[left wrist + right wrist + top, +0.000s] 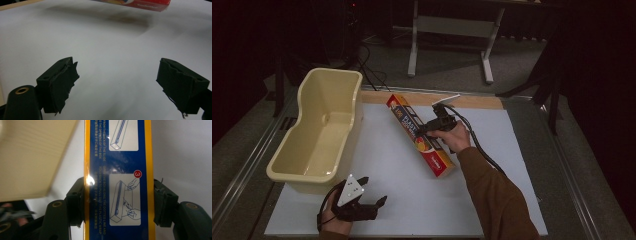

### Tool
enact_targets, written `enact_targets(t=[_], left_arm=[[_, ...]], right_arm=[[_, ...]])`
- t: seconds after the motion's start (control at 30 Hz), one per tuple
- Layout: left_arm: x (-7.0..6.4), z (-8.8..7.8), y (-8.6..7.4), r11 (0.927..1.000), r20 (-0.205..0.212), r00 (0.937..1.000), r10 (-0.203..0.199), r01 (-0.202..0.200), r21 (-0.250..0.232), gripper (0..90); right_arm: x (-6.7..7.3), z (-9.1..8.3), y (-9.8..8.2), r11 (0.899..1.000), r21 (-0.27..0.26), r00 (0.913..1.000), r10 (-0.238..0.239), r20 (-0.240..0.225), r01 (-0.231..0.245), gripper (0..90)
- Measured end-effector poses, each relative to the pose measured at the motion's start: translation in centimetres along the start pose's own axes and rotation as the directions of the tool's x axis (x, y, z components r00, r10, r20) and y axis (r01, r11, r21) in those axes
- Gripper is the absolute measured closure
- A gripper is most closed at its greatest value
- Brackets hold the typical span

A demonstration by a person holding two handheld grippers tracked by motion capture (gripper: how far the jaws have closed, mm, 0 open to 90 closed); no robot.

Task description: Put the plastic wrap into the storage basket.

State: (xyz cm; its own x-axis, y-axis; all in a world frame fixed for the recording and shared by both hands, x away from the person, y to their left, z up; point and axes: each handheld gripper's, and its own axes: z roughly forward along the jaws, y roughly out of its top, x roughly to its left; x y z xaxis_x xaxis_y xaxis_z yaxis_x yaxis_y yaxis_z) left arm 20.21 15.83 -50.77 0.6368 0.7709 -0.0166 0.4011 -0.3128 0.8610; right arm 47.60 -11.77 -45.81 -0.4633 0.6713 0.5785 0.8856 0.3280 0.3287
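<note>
High view: a long plastic-wrap box point(421, 136) lies slantwise over the middle of the white table point(402, 200), its far end near the wooden strip at the back edge and its near end pointing toward the person's right sleeve. The right claw point(428, 129) reaches across the box about halfway along it, the hand behind it and the cable trailing back along the forearm. A cream plastic tub point(319, 132) stands at the table's left side, just beside the box's far end but apart from it. The left claw point(374, 192) rests low at the near left of the table, in front of the tub, with its grey three-cornered plate on top and its jaws spread.

Left gripper view: the two black jaws of the left claw point(117, 80) stand well apart with bare white table between them and nothing held. The pads look ragged at the edges. At the top of this view the red end of the plastic-wrap box point(140, 3) shows, with a shadow on the table under it.

Right gripper view: the right claw point(119, 203) is clamped on the plastic-wrap box point(117, 170), one pad pressing on each long yellow edge. The blue face with printed instruction drawings fills the space between the jaws. The cream tub point(30, 157) is at the upper left.
</note>
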Motion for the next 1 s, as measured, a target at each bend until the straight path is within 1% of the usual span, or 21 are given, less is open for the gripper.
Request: enact_targets(t=[0.1, 0.17, 0.27, 0.33, 0.47, 0.57, 0.67, 0.73, 0.77, 0.8, 0.83, 0.87, 1.0], left_arm=[[0.0, 0.0, 0.0, 1.0, 0.0, 1.0, 0.001, -0.001, 0.0, 15.2], [0.0, 0.0, 0.0, 1.0, 0.0, 1.0, 0.001, -0.001, 0.0, 15.2], [0.0, 0.0, 0.0, 1.0, 0.001, 1.0, 0.003, -0.003, 0.001, 15.2], [0.0, 0.0, 0.0, 1.0, 0.0, 1.0, 0.003, -0.003, 0.001, 15.2], [0.0, 0.0, 0.0, 1.0, -0.001, 1.0, 0.005, -0.005, 0.002, 15.2], [0.0, 0.0, 0.0, 1.0, -0.001, 1.0, 0.006, -0.006, 0.001, 15.2], [0.0, 0.0, 0.0, 1.0, -0.002, 1.0, 0.006, -0.006, 0.002, 15.2], [-0.1, 0.0, 0.0, 1.0, -0.002, 1.0, 0.008, -0.008, 0.002, 15.2], [-0.1, 0.0, 0.0, 1.0, -0.002, 1.0, 0.008, -0.008, 0.002, 15.2], [-0.1, 0.0, 0.0, 0.9999, -0.003, 0.9999, 0.01, -0.01, 0.003, 15.2], [-0.1, 0.0, 0.0, 0.9999, -0.003, 0.9999, 0.01, -0.01, 0.003, 15.2], [-0.1, 0.0, 0.0, 0.9999, -0.004, 0.9999, 0.011, -0.011, 0.003, 15.2], [-0.1, 0.0, 0.0, 0.9999, -0.006, 0.9999, 0.011, -0.011, 0.002, 15.2]], right_arm=[[0.6, -0.2, -0.1, 0.999, -0.026, 0.9985, 0.028, -0.046, -0.029, 39.6], [0.9, -0.1, -0.2, 0.998, -0.044, 0.9966, 0.037, -0.074, -0.04, 39.6], [1.4, -0.1, -0.3, 0.997, -0.058, 0.9919, 0.047, -0.118, -0.055, 39.6], [1.8, -0.1, -0.3, 0.996, -0.076, 0.9897, 0.039, -0.137, -0.05, 39.6], [2.2, -0.3, -0.3, 0.989, -0.12, 0.9832, 0.067, -0.17, -0.088, 39.6], [2.4, -0.5, -0.3, 0.984, -0.135, 0.9765, 0.09, -0.196, -0.117, 39.5], [2.6, -0.6, -0.3, 0.98, -0.152, 0.972, 0.096, -0.214, -0.131, 39.6], [2.8, -0.6, -0.3, 0.975, -0.163, 0.965, 0.107, -0.239, -0.148, 39.6], [2.8, -0.6, -0.3, 0.975, -0.163, 0.965, 0.107, -0.239, -0.148, 39.6], [2.9, -0.6, -0.3, 0.973, -0.168, 0.9606, 0.112, -0.254, -0.158, 39.6], [3.2, -0.7, -0.3, 0.969, -0.174, 0.9523, 0.12, -0.281, -0.173, 39.6], [3.4, -0.7, -0.3, 0.968, -0.177, 0.9486, 0.12, -0.293, -0.178, 39.6], [4.3, -1.0, -0.1, 0.964, -0.193, 0.9409, 0.113, -0.319, -0.181, 39.6]])
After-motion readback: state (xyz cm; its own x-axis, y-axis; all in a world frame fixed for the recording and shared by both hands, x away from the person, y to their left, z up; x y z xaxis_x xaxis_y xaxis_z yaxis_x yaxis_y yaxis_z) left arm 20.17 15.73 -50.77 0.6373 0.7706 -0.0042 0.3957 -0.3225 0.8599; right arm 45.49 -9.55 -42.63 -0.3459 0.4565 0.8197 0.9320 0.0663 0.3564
